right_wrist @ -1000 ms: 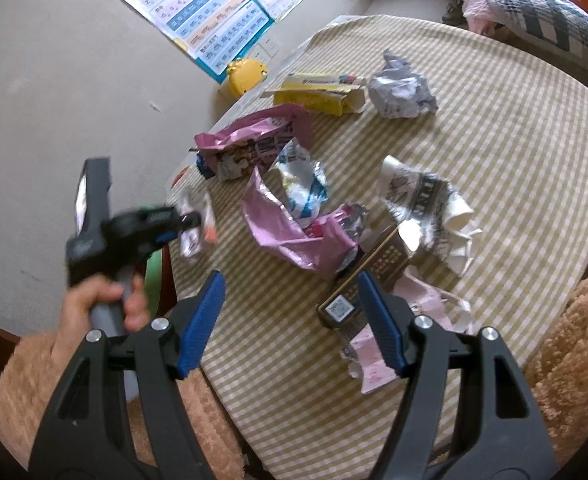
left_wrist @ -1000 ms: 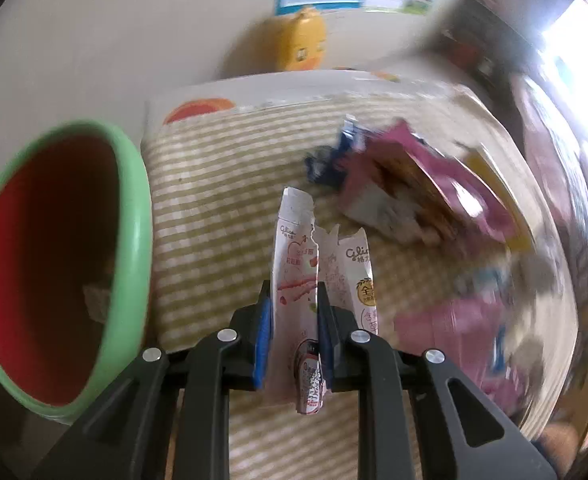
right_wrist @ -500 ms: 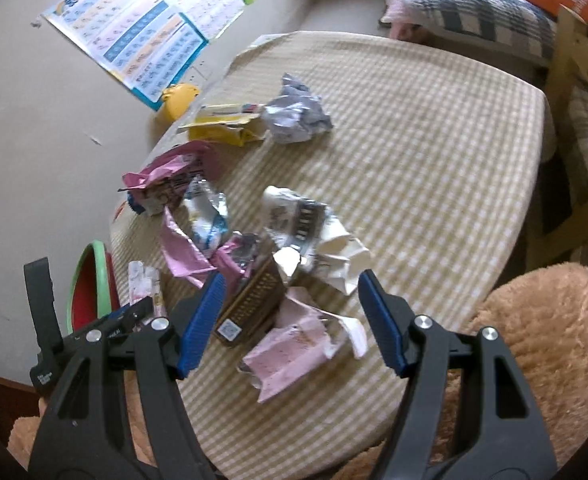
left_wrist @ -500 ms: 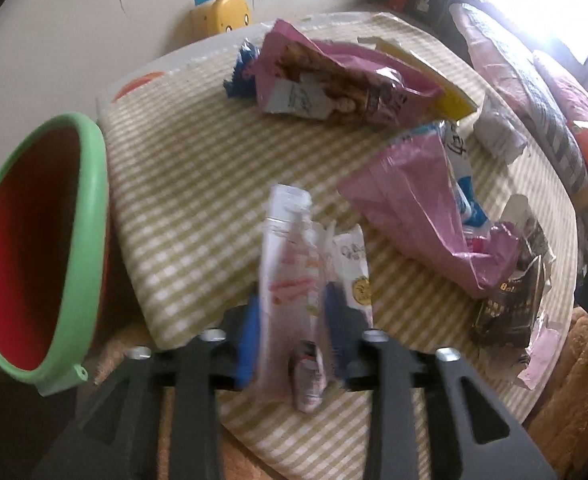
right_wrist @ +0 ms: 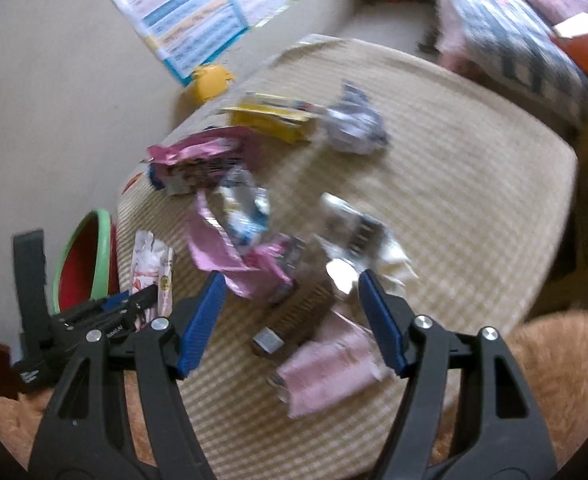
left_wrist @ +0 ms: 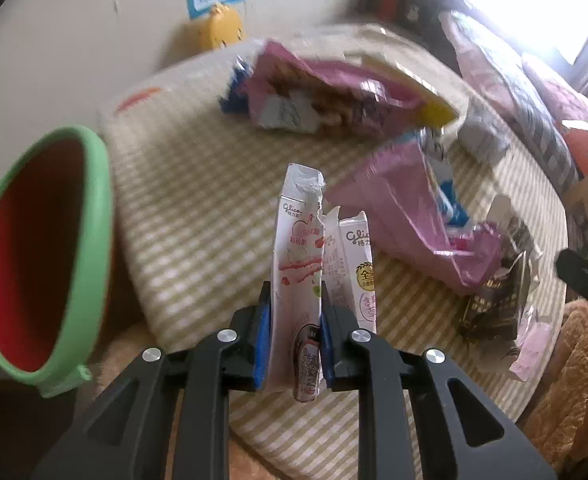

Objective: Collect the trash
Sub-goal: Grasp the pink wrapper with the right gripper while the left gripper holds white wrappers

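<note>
My left gripper is low over the near edge of the checked table. Its jaws are closing, and the blue pads press on torn white snack wrappers that stand up between them. A green-rimmed bin with a red inside sits just left of the table edge, beside that gripper. In the right wrist view the left gripper and its wrappers show at the lower left, next to the bin. My right gripper hangs open above a brown packet and a pale pink packet, holding nothing.
More litter lies across the table: a pink snack bag, a crumpled pink wrapper, a yellow box and a grey paper ball. A yellow toy sits beyond the table's far edge. A tan fluffy seat borders the near side.
The left gripper has carried the wrappers sideways along the table edge and rolled, keeping them between its pads. The right gripper drew back from the litter pile, then swung in over it again.
</note>
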Motion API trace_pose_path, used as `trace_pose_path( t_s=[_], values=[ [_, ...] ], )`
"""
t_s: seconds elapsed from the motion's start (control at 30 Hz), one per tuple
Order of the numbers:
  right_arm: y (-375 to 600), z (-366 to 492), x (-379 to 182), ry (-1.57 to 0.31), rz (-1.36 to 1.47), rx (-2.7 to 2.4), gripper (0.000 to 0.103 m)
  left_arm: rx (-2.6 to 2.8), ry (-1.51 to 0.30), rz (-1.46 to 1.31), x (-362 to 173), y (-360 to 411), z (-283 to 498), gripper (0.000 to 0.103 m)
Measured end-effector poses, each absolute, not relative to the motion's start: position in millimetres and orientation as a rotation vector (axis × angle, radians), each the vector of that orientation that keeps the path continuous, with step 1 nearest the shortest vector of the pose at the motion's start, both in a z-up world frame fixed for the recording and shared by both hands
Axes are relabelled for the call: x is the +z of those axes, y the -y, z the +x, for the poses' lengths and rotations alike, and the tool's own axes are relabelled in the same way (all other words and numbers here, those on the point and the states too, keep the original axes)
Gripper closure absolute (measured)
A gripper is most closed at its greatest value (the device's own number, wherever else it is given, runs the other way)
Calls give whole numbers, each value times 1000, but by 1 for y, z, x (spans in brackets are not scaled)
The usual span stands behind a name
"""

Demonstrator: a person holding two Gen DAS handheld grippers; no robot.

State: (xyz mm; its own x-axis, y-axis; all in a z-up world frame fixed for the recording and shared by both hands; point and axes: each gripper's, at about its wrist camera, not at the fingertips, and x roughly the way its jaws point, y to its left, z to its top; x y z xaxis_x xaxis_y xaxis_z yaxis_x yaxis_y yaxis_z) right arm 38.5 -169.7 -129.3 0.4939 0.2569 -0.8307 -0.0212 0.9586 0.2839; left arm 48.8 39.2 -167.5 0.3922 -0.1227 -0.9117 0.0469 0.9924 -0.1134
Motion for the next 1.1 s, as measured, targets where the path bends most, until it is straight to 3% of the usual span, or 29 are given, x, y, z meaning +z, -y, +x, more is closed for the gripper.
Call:
trace_pose_path(
  t_s=[0.33, 0.53, 0.6, 1.1],
  values=[
    [84, 72, -170, -1121, -186, 238, 38, 4, -1052, -191, -133, -87, 38, 85],
    [83, 77, -178, -1134, -216, 223, 67, 14, -1065, -215, -136, -94, 34, 84],
    [89, 74, -167, -1122, -157, 247, 87, 10, -1065, -214, -137, -92, 32, 84],
    [147, 31, -114, -1036, 321, 296, 89, -2, -1076, -206, -139, -86, 31, 84]
  ],
)
